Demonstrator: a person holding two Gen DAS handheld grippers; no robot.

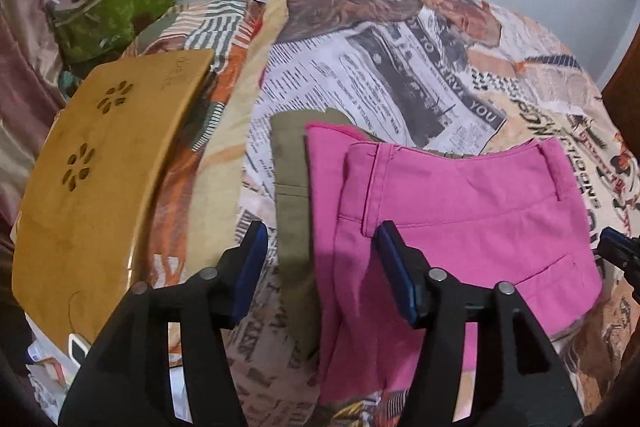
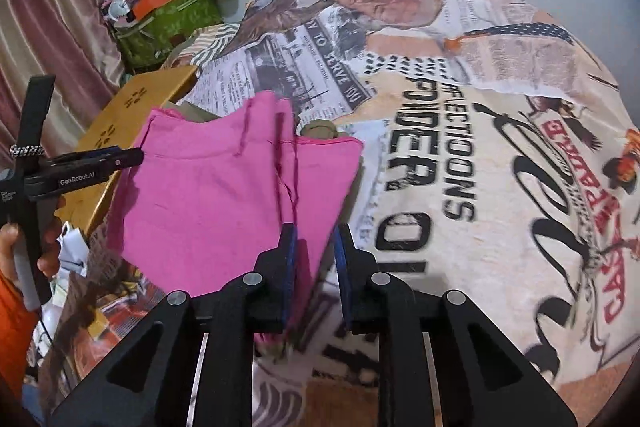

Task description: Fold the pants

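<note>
Pink pants (image 1: 460, 211) folded on the bed (image 2: 500, 155), atop olive pants (image 1: 292, 207).
My left gripper (image 1: 320, 247) gapes empty; right gripper (image 2: 316, 247) slightly apart around the pink edge. Wooden tray (image 1: 100, 167) lies left.

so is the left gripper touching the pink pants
Cannot tell. In the left wrist view the left gripper stands open over the edge of the pink pants; whether a pad rests on the cloth is not plain.
</note>
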